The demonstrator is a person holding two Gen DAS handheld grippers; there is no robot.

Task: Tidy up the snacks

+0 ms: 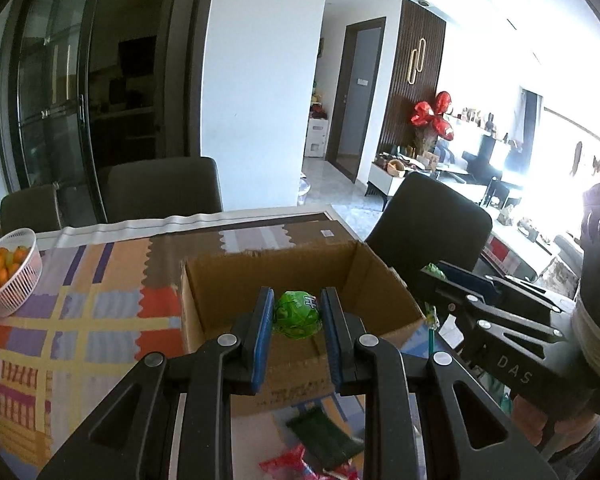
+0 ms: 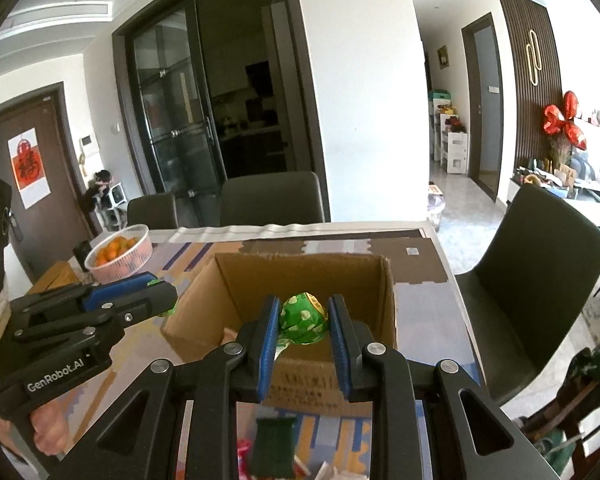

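**A:** Left claw [image 1: 296, 316], what have you got?

**B:** My blue pads are pinched on a green wrapped sweet [image 1: 298, 314], a round one in crinkly foil. I'm holding it in the air over the near wall of the open cardboard box [image 1: 364, 276].

**A:** And the right one?

**B:** Same story. My right claw [image 2: 304, 318] is clamped on a second green sweet [image 2: 303, 316] with pale spots and a yellow tip, wrapper tail trailing down past the left pad. It too hangs above the box's near wall.

**A:** Where are the two claws relative to each other?

**B:** Side by side, near each other, both pointing toward the box. From the right camera I can see the left one at the box's left corner.

**A:** Anything in the box?

**B:** I can't tell; my fingers cover most of its floor.

**A:** What's below you?

**B:** A dark green packet [image 1: 324, 436] and a red wrapper [image 1: 288, 464] lie on the patterned tablecloth [image 1: 80, 320], at the near edge in front of the box.

**A:** Further out?

**B:** A white basket of small oranges [image 1: 10, 276] sits near the table's far left corner, well apart from the box. Dark chairs [image 1: 164, 188] stand along the far edge.
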